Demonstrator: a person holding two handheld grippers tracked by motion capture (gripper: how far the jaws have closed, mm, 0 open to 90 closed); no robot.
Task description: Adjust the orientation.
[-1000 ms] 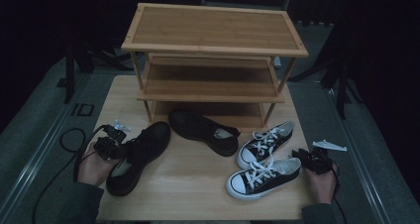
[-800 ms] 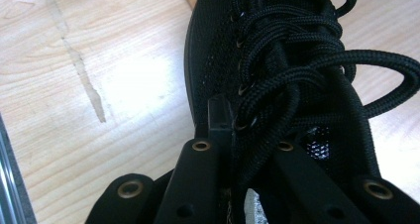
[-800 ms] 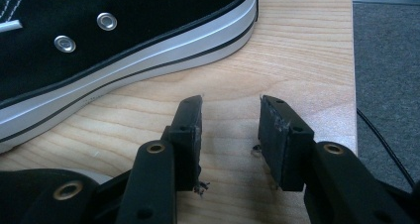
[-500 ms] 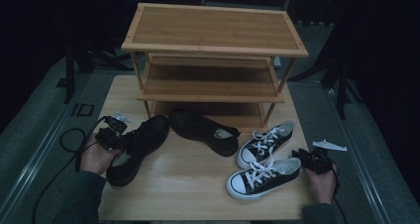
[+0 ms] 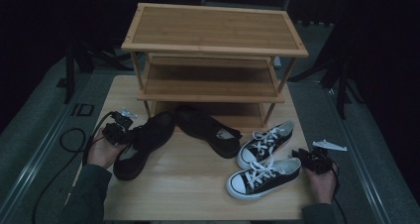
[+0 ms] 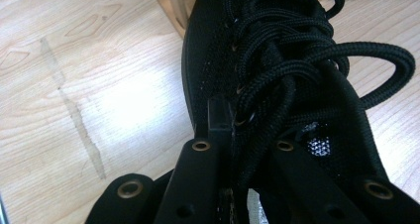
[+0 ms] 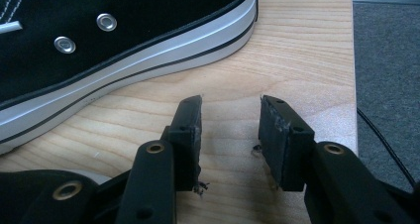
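Since a second ago the left gripper [image 5: 115, 131] has carried its black shoe [image 5: 143, 143] a little way across the table [image 5: 188, 184], toe swinging toward the rack [image 5: 213, 55]; the right gripper [image 5: 312, 159] has kept its place.

The rack stands ahead of both pairs of jaws, its shelves bare. The likely step is to get the black shoe onto a shelf — the bottom one is nearest its toe. The second black shoe [image 5: 208, 130] lies beyond that toe, partly under the rack, and the path should clear it and the rack's leg [image 6: 171, 6], which shows just ahead of the left jaws.

The left jaws are pinched narrow on the shoe's upper beside the laces [image 6: 277, 60], so the whole shoe hangs off a thin fold of cloth. To do it well, the person should keep the sole low and level, move slowly, and let go only once the sole rests flat.

The right jaws stand apart with bare wood between them, holding nothing; a sneaker [image 7: 99, 40] lies just ahead and to their left — ready for a later grip.
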